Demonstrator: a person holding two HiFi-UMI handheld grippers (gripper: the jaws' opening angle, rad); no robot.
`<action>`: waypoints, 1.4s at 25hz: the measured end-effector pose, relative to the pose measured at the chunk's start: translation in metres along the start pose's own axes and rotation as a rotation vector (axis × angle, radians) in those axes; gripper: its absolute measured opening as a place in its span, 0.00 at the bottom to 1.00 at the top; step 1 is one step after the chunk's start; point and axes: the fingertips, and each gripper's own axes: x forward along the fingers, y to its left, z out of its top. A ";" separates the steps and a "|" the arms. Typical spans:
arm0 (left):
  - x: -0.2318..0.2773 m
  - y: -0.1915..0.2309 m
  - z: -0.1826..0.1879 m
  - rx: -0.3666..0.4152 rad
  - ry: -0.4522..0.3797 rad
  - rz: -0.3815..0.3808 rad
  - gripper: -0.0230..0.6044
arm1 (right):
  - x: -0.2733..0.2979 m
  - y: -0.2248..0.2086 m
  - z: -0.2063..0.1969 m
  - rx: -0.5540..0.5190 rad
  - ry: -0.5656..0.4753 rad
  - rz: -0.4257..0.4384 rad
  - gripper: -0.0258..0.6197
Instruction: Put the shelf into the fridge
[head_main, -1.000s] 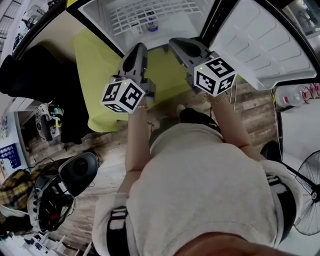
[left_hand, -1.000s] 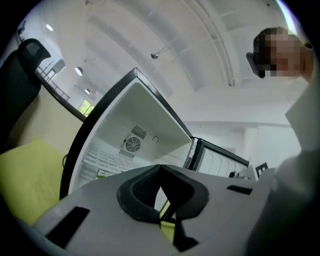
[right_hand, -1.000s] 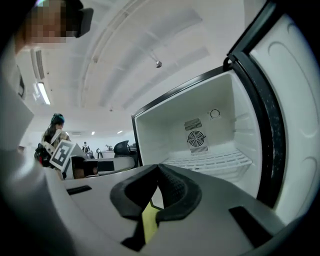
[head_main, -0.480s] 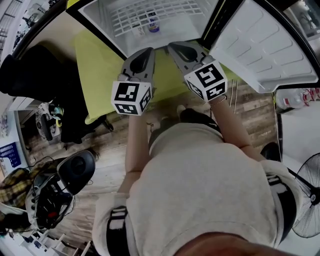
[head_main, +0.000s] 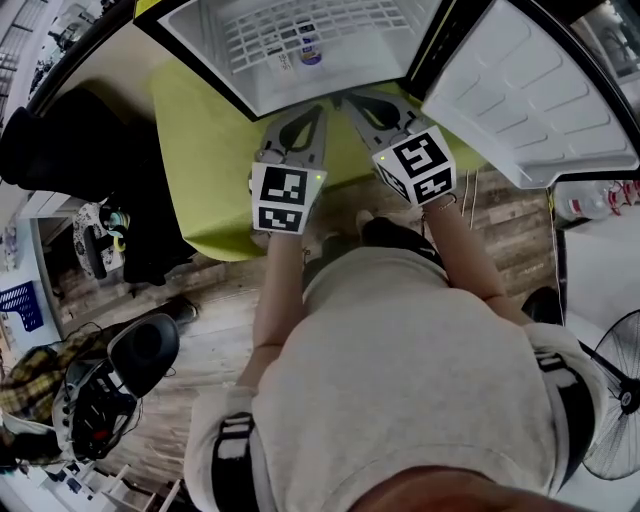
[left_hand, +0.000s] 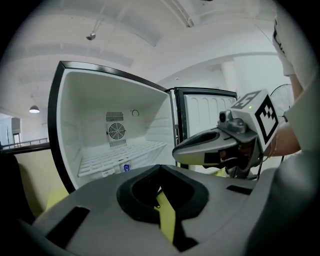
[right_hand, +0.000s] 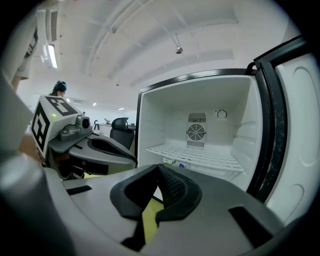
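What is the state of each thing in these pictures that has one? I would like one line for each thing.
Fridge: open.
Fridge door: swung wide open.
Shelf: inside the fridge, lying flat.
Left gripper: shut, empty, in front of the fridge.
Right gripper: shut, empty, in front of the fridge.

Yellow-green mat (head_main: 200, 160), black chair (head_main: 145, 350)

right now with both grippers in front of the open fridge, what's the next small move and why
Probably take the right gripper across to the open door to start swinging it shut. The shelf already lies level inside the fridge, and both the right and the left gripper have jaws together on nothing, so nothing seems left to place.
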 end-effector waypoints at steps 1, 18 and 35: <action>0.000 0.001 -0.001 0.006 0.011 0.008 0.05 | 0.000 0.000 0.001 -0.002 -0.001 -0.004 0.05; 0.001 0.005 -0.029 -0.077 0.139 0.009 0.04 | 0.000 0.004 -0.007 0.047 0.009 -0.003 0.06; 0.000 0.006 -0.021 -0.110 0.094 0.031 0.04 | 0.003 0.011 -0.011 0.036 0.028 0.020 0.05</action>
